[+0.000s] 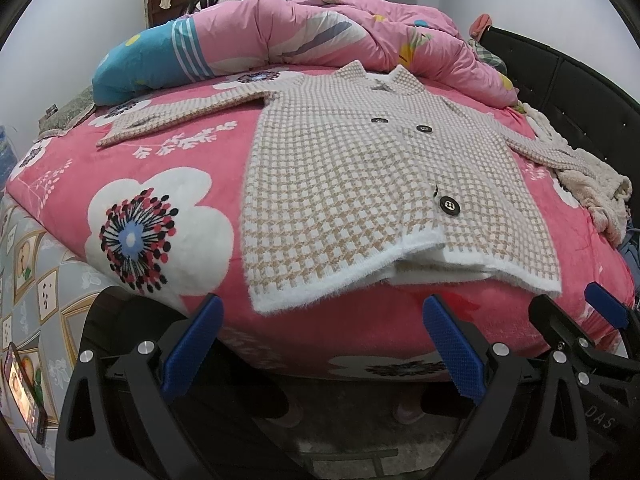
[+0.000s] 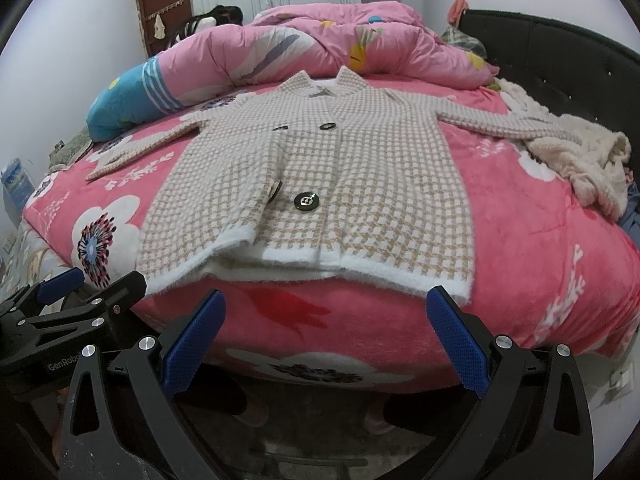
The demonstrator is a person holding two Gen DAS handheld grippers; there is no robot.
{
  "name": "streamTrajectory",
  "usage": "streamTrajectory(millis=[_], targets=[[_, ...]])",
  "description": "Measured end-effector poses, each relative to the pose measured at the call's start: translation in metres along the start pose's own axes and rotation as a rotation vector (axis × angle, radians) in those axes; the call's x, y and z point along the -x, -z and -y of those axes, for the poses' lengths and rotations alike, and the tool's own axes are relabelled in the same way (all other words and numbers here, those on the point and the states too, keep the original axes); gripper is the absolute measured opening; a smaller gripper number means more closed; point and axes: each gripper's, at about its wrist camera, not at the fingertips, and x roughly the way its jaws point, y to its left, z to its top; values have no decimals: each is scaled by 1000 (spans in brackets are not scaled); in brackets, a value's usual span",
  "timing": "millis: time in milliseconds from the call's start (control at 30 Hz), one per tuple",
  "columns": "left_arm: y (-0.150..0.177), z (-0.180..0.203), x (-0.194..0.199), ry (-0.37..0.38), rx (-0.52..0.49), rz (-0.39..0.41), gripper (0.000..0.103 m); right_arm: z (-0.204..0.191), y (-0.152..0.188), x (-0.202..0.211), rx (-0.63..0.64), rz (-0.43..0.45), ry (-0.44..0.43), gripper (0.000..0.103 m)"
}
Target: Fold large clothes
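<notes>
A beige-and-white checked jacket [image 1: 360, 184] [image 2: 340, 168] with black buttons lies flat, front up, on the pink flowered bed cover [image 1: 160, 168] [image 2: 540, 220]. Its white hem faces me at the bed's near edge. One sleeve [image 1: 180, 116] stretches out to the left, the other [image 2: 500, 124] to the right. My left gripper [image 1: 324, 340] is open and empty, just below the hem's left half. My right gripper [image 2: 326, 340] is open and empty too, below the hem's right half, its right pad [image 2: 456, 344] close under the hem's right corner. Neither gripper touches the cloth.
A rumpled pink duvet [image 1: 320, 32] with a blue end is heaped along the far side of the bed. A cream fluffy garment [image 2: 580, 160] lies at the right, over the sleeve's end. Behind it is a black headboard [image 2: 560, 60]. A lit phone [image 1: 24, 392] lies low on the left.
</notes>
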Motion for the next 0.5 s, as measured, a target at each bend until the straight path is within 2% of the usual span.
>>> streamTrajectory(millis=[500], targets=[[-2, -2, 2, -2, 0, 4, 98, 0, 1, 0, -1, -1, -3, 96]])
